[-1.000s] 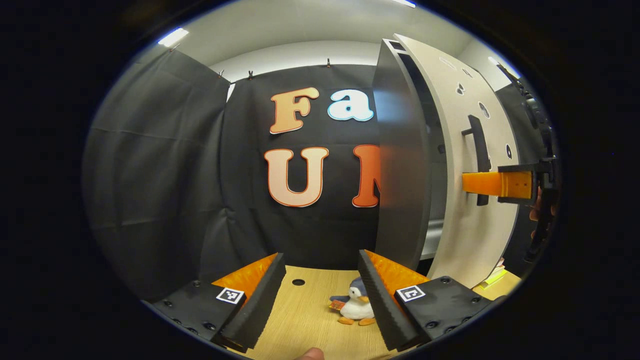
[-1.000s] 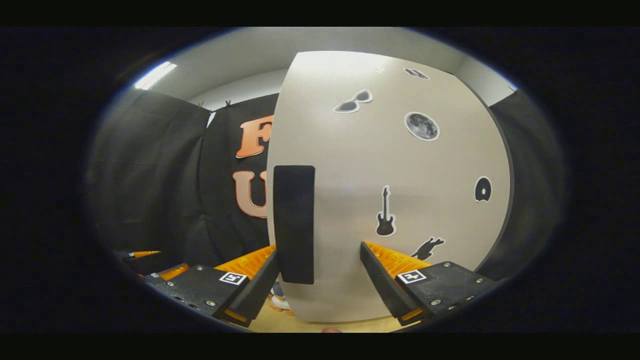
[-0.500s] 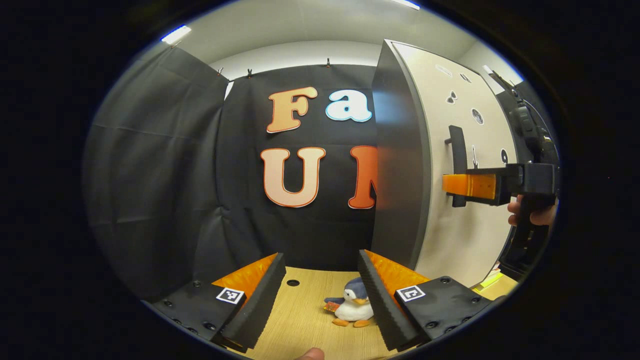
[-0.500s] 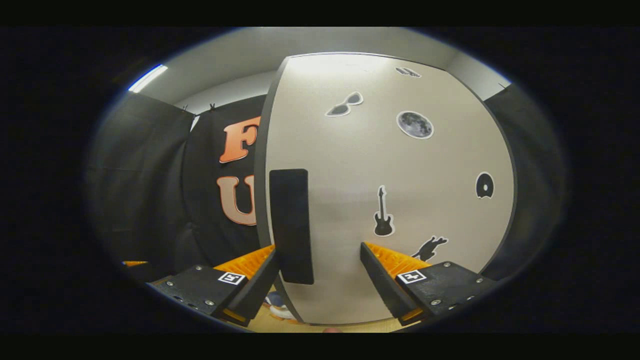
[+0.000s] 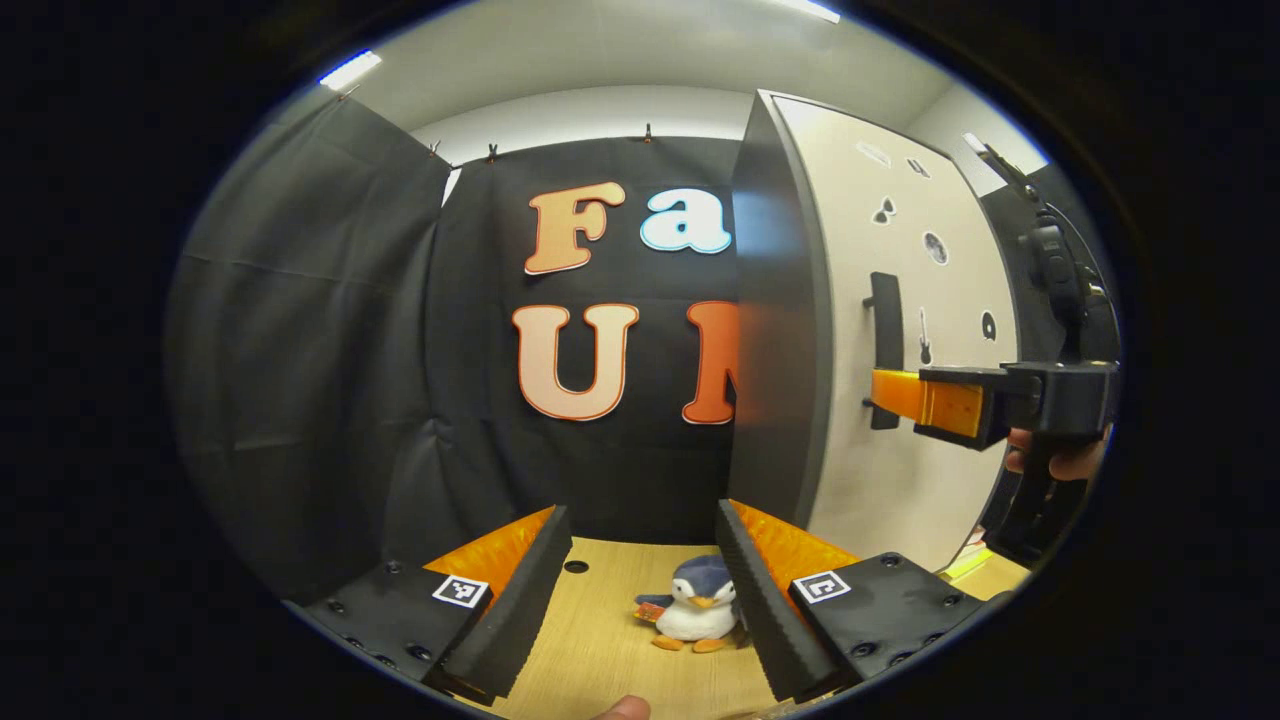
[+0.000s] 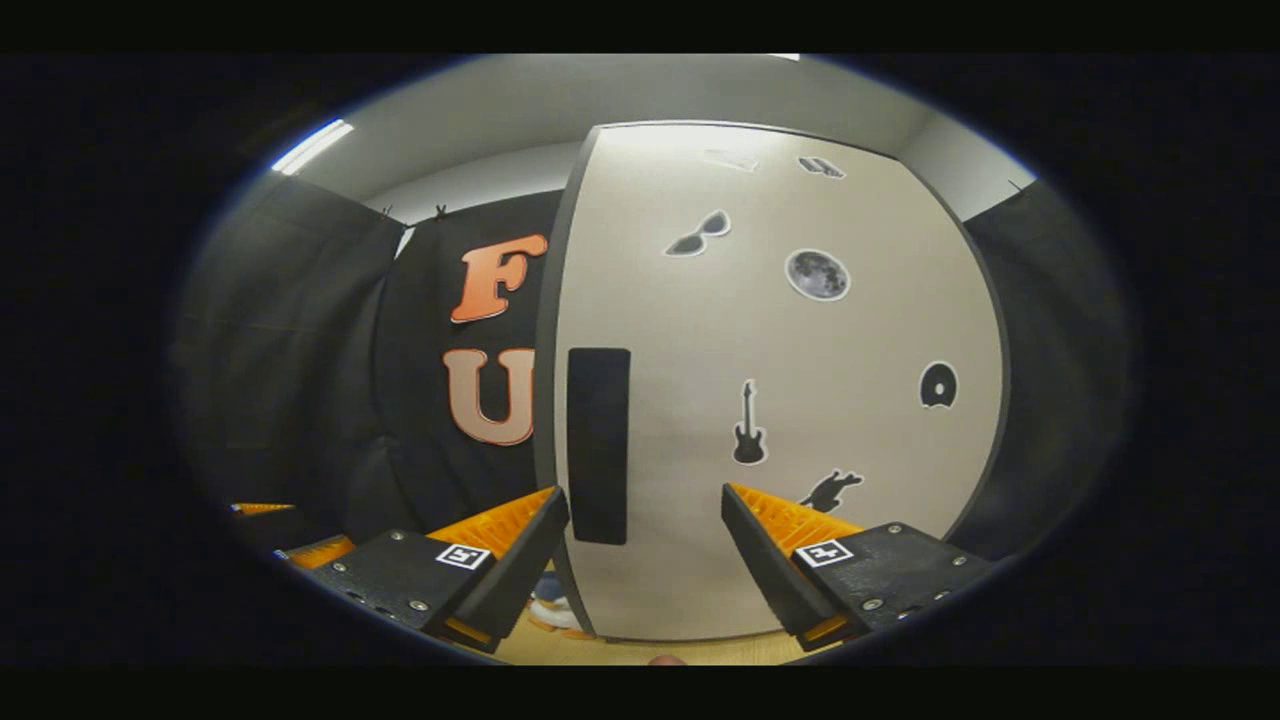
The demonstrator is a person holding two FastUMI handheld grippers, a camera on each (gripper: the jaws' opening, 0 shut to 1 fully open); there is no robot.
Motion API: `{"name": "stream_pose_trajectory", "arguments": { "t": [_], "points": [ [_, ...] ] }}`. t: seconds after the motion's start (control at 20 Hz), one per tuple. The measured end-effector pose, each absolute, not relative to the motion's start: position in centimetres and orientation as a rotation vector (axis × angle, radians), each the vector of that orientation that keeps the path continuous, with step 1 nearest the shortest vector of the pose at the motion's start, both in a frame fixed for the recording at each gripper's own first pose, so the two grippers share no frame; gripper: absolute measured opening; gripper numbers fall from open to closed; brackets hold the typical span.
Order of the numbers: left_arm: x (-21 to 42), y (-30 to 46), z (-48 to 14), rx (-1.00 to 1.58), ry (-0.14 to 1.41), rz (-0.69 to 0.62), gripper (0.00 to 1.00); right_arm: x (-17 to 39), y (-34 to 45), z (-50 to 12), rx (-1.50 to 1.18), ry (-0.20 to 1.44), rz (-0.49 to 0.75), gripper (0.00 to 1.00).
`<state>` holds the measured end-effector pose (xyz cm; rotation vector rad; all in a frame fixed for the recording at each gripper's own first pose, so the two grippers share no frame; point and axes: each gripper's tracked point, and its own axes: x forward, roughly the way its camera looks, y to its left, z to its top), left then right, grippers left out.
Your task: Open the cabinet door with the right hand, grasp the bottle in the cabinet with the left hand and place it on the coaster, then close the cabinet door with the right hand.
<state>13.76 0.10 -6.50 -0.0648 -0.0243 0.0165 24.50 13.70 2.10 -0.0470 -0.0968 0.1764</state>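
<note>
Item: cabinet door (image 6: 780, 400), pale, with dark stickers, hung upright at the right of the booth. It was seen shut or very nearly so; no gap could be made out in either view.

Handle (image 6: 598, 445): a dark bar, long axis vertical, set near the door's left edge. It lay directly ahead of the right gripper (image 6: 645, 545), slightly left of the midline between the spread fingers, with a clear gap between.

Right gripper: wide open, nothing held. In the left gripper view it was seen at the far right (image 5: 900, 395), fingers pointed leftward at the handle (image 5: 884, 345), close but apart.

Left gripper (image 5: 640, 590): wide open, empty, held over the desk (image 5: 590, 650), a toy penguin (image 5: 690, 615) beyond it.

Bottle: not located; presumed behind the door.

Judgement: the right gripper was the nearer to the handle.
</note>
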Motion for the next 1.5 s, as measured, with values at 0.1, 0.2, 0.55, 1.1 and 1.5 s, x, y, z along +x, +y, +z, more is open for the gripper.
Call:
{"name": "stream_pose_trajectory", "arguments": {
  "t": [0.1, 0.2, 0.55, 1.1, 1.5],
  "points": [
    [12.3, -1.3, -5.8, -0.056, -0.03, 0.0, 0.95, 21.5, 11.9, 2.1, -0.053, -0.093, 0.156, 0.95],
    [10.6, -2.9, -4.7, -0.047, -0.041, -0.021, 0.94, 18.0, 9.9, 2.4, -0.045, -0.094, 0.136, 0.95],
    [3.6, -8.0, -1.6, -0.024, -0.073, -0.075, 0.95, 6.3, 2.2, 2.2, -0.03, -0.089, 0.051, 0.95],
    [-4.0, -10.3, -0.2, 0.003, -0.065, -0.057, 0.95, -2.0, -1.4, 0.8, -0.009, -0.057, 0.064, 0.95],
    [-5.0, -10.8, -0.1, 0.002, -0.063, -0.048, 0.95, -3.0, -1.8, 1.2, -0.029, -0.062, 0.08, 0.95]
  ]
}}
